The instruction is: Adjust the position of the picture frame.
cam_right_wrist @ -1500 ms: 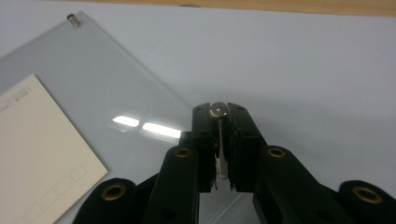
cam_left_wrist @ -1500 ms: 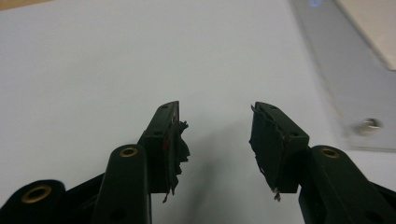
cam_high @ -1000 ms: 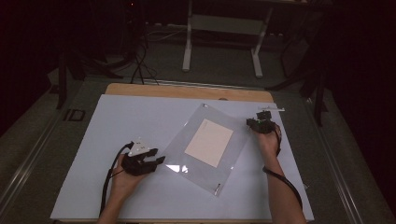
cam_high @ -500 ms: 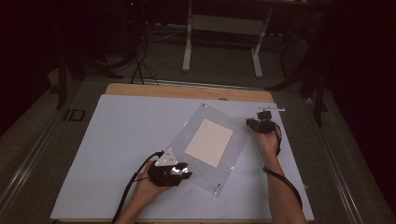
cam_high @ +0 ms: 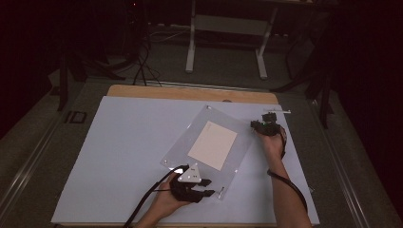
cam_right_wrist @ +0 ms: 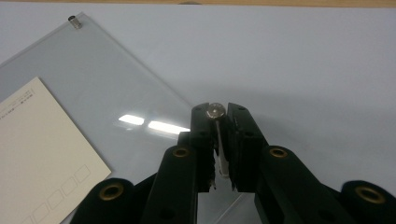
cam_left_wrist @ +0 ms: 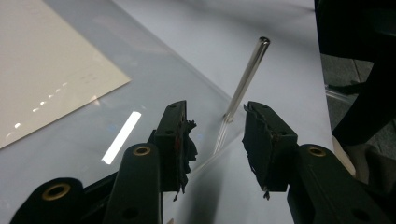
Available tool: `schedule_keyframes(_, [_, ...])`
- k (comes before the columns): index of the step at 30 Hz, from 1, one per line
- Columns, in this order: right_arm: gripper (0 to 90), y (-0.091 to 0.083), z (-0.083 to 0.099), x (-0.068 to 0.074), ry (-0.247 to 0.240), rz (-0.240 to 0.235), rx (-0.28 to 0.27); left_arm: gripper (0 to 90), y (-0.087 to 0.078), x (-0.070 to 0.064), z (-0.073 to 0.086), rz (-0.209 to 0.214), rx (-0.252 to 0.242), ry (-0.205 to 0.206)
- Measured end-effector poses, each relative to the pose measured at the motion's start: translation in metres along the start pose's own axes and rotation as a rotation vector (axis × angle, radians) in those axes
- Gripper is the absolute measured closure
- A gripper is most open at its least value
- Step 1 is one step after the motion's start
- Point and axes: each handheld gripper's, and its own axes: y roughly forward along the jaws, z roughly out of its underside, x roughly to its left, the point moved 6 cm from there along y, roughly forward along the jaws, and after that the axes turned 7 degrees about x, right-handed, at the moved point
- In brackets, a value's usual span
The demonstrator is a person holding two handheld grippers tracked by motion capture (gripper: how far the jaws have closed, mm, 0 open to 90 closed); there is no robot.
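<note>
High view: clear panel (cam_high: 209, 142) with cream card (cam_high: 212, 145) lies tilted on white table (cam_high: 119, 156); left gripper (cam_high: 202, 190) at its near corner, right gripper (cam_high: 264, 126) at far-right corner. Left gripper view: jaws wide apart, metal post (cam_left_wrist: 243, 81) standing between them. Right gripper view: jaws clamped on corner post (cam_right_wrist: 219, 140).

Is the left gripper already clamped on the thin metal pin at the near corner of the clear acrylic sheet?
No, the left gripper is open, its jaws either side of the thin metal pin.
</note>
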Motion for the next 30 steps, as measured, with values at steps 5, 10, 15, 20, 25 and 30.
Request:
schedule_keyframes(5, [81.7,0.0,0.0,0.0,0.004,-0.002,0.003,62.8,0.01,-0.009,-0.003,0.035,0.013,0.032])
schedule_keyframes(10, [81.7,0.0,-0.001,0.0,0.007,-0.001,0.006,68.6,0.02,-0.015,-0.009,0.035,0.028,0.06])
schedule_keyframes(15, [81.7,0.0,-0.001,0.0,0.006,-0.002,0.01,79.3,0.03,-0.013,-0.015,0.02,0.038,0.078])
schedule_keyframes(20, [81.9,0.0,-0.001,0.0,0.002,0.002,0.015,82.2,0.036,-0.014,-0.02,-0.013,0.049,0.126])
schedule_keyframes(25, [81.7,0.002,-0.003,0.0,0.032,0.004,0.011,84.6,0.034,-0.018,-0.024,-0.089,0.058,0.201])
schedule_keyframes(30, [80.8,0.003,-0.012,0.007,0.052,-0.03,-0.003,84.5,0.025,-0.02,-0.028,-0.12,0.061,0.195])
